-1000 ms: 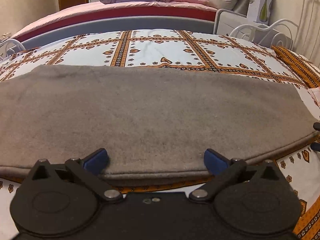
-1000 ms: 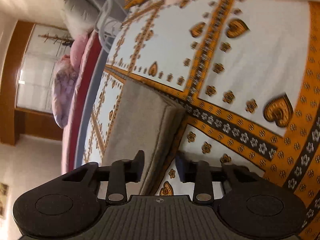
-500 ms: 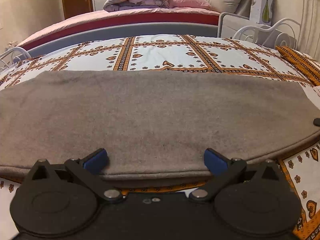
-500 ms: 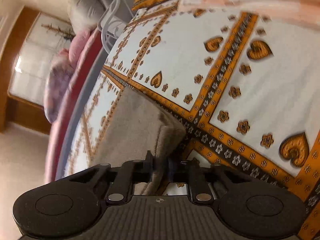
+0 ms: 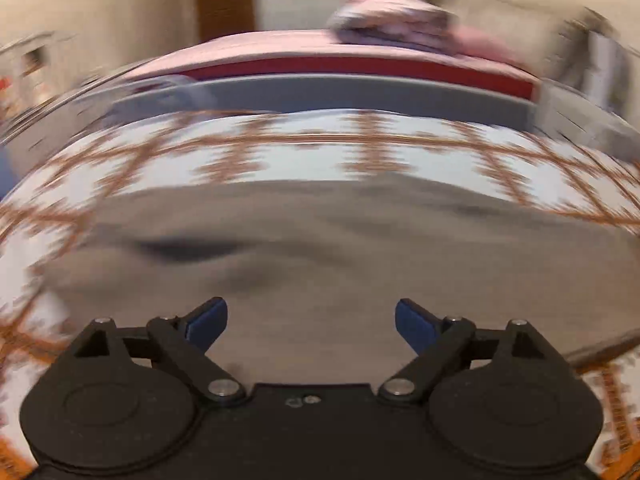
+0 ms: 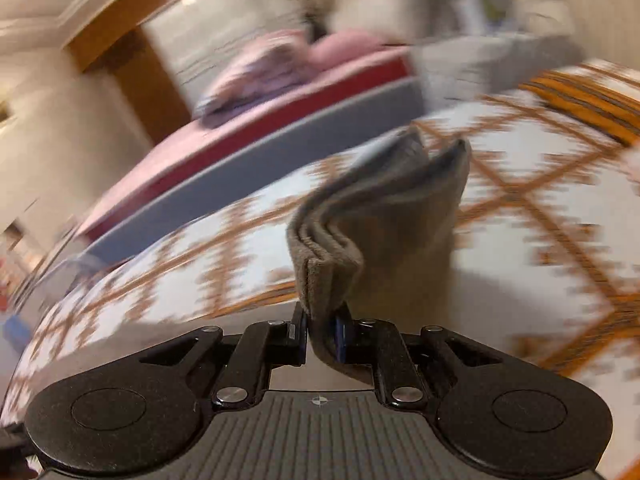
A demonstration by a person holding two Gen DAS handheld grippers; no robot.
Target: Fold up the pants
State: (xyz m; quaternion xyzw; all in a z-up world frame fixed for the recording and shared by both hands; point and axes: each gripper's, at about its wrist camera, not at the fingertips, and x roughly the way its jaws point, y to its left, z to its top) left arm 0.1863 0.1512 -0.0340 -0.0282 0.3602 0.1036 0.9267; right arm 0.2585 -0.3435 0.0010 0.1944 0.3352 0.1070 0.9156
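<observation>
The grey-brown pants [image 5: 340, 248] lie folded lengthwise across the patterned bedspread [image 5: 280, 152], now rumpled with a dark crease at the left. My left gripper [image 5: 311, 324] is open, its blue pads apart just above the near part of the pants, holding nothing. My right gripper [image 6: 320, 334] is shut on the layered end of the pants [image 6: 380, 216] and holds it lifted above the bedspread [image 6: 540, 208], the stacked fabric edges standing up between the jaws. Both views are blurred by motion.
A second bed with a grey frame [image 5: 360, 88], red mattress and pink bedding [image 5: 392, 20] stands behind. A wooden door frame [image 6: 132, 68] is at the back. An orange striped pillow [image 6: 588, 100] lies at the right.
My right gripper has shut on the end of the pants and lifted it, swinging round to face the far bed. The pants have rumpled under the left gripper, which stays open.
</observation>
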